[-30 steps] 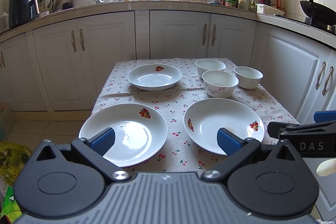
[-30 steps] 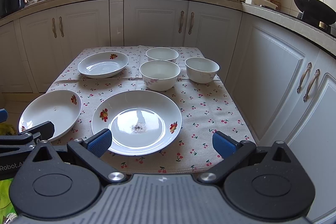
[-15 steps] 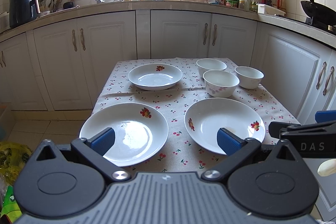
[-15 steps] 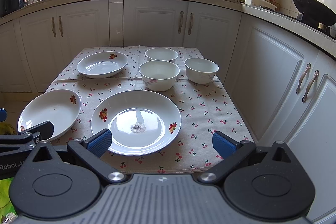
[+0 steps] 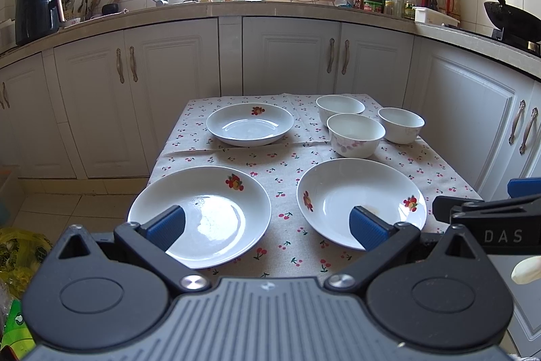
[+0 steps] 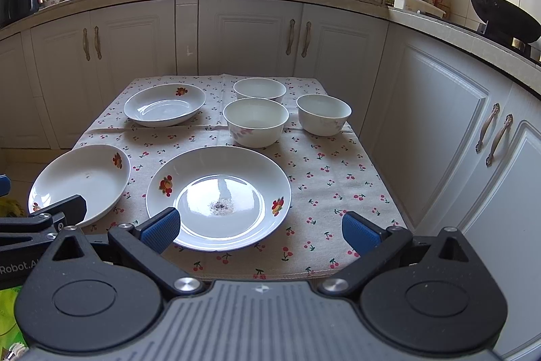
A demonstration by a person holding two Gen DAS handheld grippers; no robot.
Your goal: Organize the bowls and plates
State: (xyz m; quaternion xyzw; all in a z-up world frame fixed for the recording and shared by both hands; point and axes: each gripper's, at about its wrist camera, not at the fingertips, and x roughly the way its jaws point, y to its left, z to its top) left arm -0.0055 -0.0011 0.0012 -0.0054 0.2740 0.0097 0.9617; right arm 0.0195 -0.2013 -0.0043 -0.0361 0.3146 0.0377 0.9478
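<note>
Three white plates with fruit prints lie on the cherry-print tablecloth: a near-left plate (image 5: 203,212) (image 6: 81,180), a near-right plate (image 5: 361,200) (image 6: 219,192) with some crumbs, and a far plate (image 5: 250,124) (image 6: 165,105). Three white bowls (image 5: 355,134) (image 5: 339,107) (image 5: 400,124) stand at the far right, also in the right wrist view (image 6: 256,120) (image 6: 259,90) (image 6: 323,114). My left gripper (image 5: 267,225) is open and empty before the near plates. My right gripper (image 6: 258,229) is open and empty at the table's near edge.
The small table (image 6: 338,178) is ringed by white kitchen cabinets (image 5: 290,56). The counter holds a black air fryer (image 5: 33,10), a sink tap, bottles and a wok (image 6: 500,12). A yellow-green bag (image 5: 17,256) lies on the floor at left.
Both grippers have barely moved; the view has shifted very slightly. Plates and bowls stay where they were.
</note>
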